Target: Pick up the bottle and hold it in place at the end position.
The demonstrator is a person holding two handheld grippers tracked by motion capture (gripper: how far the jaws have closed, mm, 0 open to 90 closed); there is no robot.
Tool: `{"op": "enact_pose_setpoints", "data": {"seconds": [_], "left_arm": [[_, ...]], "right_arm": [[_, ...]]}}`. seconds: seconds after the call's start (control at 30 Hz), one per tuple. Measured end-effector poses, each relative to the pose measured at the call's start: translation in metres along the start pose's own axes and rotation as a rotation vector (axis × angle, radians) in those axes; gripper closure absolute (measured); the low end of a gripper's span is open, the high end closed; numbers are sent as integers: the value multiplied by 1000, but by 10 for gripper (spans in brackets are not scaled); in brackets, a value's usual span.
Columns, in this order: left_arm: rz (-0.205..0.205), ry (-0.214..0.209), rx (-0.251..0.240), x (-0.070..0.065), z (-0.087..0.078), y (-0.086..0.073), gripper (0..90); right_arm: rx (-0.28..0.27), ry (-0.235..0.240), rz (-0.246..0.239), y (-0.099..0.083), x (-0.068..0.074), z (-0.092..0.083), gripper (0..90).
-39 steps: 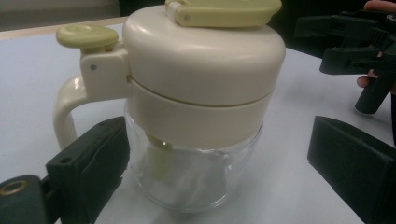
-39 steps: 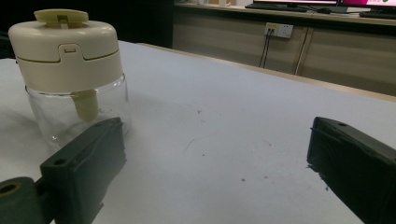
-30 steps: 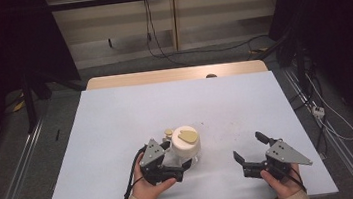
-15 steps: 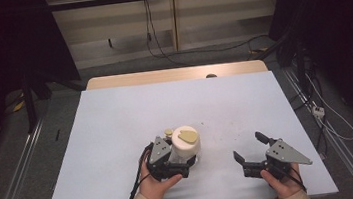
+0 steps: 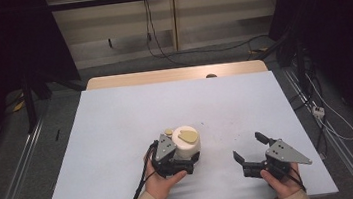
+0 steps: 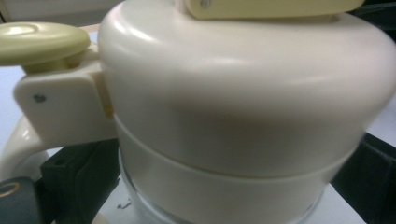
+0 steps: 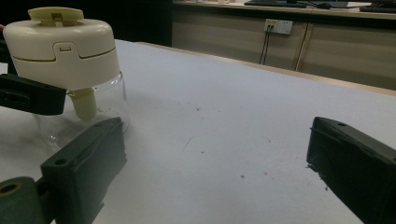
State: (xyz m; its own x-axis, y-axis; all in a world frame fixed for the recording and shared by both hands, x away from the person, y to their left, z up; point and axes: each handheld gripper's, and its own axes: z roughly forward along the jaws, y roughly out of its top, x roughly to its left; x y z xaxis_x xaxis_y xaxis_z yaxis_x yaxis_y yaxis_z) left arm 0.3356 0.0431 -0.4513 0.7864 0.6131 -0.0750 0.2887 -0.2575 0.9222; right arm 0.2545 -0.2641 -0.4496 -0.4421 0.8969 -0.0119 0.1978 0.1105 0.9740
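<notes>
A squat container (image 5: 189, 149) with a cream lid over a clear glass base stands near the table's front, left of centre. A pale green knob (image 6: 42, 42) sticks out beside its lid. My left gripper (image 5: 186, 158) straddles the container (image 6: 243, 93), one black jaw pressed against each side just under the lid. In the right gripper view the container (image 7: 63, 42) stands upright at the far left, with one left jaw lying across its glass. My right gripper (image 5: 247, 145) hovers open at the front right with nothing between its jaws, a hand's width from the container.
The white table top (image 5: 165, 106) stretches bare behind and beside the container, with small dark specks (image 7: 243, 176) near the right gripper (image 7: 215, 154). A wooden edge (image 5: 176, 74) borders the far side. Cables (image 5: 327, 117) lie on the floor to the right.
My left gripper has slid forward and right until its jaws sit around the container. The right gripper and the container have stayed in place.
</notes>
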Motion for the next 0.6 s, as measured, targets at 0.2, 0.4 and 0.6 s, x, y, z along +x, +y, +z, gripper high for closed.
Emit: {"op": "enact_pose_setpoints", "data": {"seconds": [0.2, 0.4, 0.6], "left_arm": [[-3, 7, -16, -1, 5, 0, 34], [-8, 18, -24, -2, 9, 0, 37], [-8, 33, -24, -4, 12, 1, 38]], "right_arm": [[-2, 3, 3, 0, 0, 0, 40], [-5, 11, 5, 0, 0, 1, 41], [-3, 22, 0, 0, 0, 1, 41]]}}
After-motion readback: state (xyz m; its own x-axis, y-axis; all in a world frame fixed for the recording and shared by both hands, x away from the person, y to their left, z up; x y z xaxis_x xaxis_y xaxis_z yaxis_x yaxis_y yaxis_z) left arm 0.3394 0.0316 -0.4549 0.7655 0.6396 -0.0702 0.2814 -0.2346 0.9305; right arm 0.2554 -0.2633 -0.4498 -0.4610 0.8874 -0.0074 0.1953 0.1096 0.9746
